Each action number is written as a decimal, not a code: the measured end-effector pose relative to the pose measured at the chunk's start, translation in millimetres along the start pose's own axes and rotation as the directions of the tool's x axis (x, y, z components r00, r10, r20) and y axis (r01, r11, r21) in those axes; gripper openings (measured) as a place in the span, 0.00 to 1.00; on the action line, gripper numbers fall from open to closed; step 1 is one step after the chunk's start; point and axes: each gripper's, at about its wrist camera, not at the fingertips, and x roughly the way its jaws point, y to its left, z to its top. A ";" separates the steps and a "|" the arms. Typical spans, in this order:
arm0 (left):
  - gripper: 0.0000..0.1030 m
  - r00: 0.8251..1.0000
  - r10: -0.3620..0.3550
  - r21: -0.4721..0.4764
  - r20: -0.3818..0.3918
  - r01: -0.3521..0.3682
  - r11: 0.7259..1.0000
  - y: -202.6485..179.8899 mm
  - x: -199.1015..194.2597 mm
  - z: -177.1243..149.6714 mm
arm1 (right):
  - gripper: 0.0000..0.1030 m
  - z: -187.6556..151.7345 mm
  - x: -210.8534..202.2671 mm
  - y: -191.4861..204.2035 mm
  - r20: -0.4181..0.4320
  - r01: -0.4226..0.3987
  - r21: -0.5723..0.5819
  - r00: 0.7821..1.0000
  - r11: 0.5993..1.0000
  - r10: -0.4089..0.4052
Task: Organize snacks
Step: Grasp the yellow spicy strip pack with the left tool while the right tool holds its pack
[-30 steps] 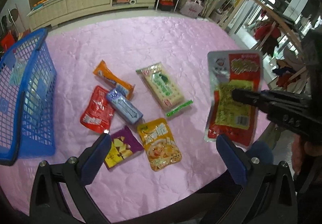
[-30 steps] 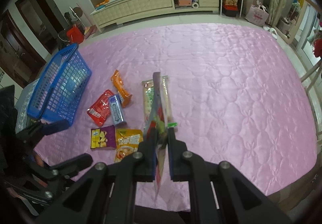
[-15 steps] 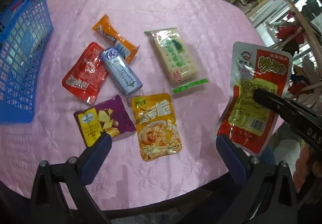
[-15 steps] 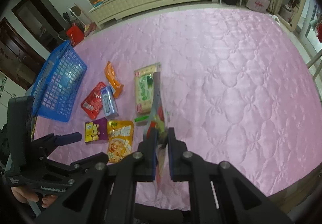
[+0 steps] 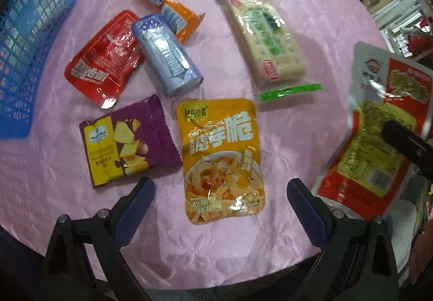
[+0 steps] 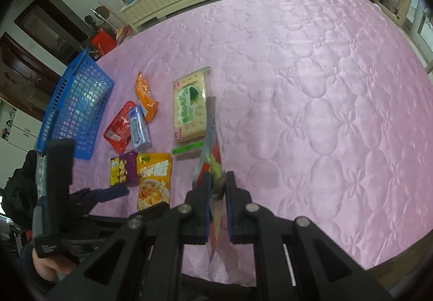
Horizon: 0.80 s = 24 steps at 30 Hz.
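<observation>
Pink quilted cloth (image 6: 311,101) covers the whole work surface, a broad satin spread stitched in a petal pattern. On its left edge stands a blue plastic basket (image 6: 74,111) with lattice walls; what lies inside it is too blurred to name.

Next in size is the red-and-silver pouch (image 5: 379,133), lifted clear of the cloth and pinched upright by the right gripper (image 6: 217,187), whose jaws are clamped tight on its lower part. In the right wrist view the pouch shows edge-on, rising between the two fingers.

The other snacks lie flat in a loose cluster near the basket. A pale cracker pack (image 5: 266,42) with a green end seal sits farthest from it. A yellow-orange pouch (image 5: 223,160) lies nearest the table's front edge, directly ahead of the left gripper (image 5: 220,194). That gripper hangs over it with jaws spread wide and just beginning to close, its blue pads either side of the pouch's lower half and, as far as the view shows, not pressing on it. Beside the yellow-orange pouch is a purple-and-yellow packet (image 5: 127,141), almost touching it. Above that, a red sachet (image 5: 104,65) lies partly under a lilac wrapped bar (image 5: 167,55), which in turn overlaps an orange wrapper (image 5: 167,7).
</observation>
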 end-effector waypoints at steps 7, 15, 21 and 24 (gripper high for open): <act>0.90 0.997 0.073 0.038 0.015 -0.074 0.997 -18.1 9.6 3.7 | 0.12 -0.6 -2.0 -5.6 0.005 -0.017 0.005 1.000 1.000 0.017; 0.46 0.992 0.126 0.077 0.026 -0.128 0.989 -26.8 -2.4 7.5 | 0.12 -4.0 0.6 -3.7 0.000 -0.028 0.011 1.000 1.000 0.028; 0.25 0.993 0.110 0.139 0.035 -0.114 0.984 -20.4 -6.9 6.9 | 0.12 -7.0 0.1 10.7 -0.002 -0.025 -0.008 1.000 1.000 0.025; 0.21 0.996 0.080 0.149 0.038 -0.085 0.985 -13.2 -11.7 3.8 | 0.13 -8.7 -1.9 20.1 -0.006 -0.017 -0.025 1.000 1.000 0.017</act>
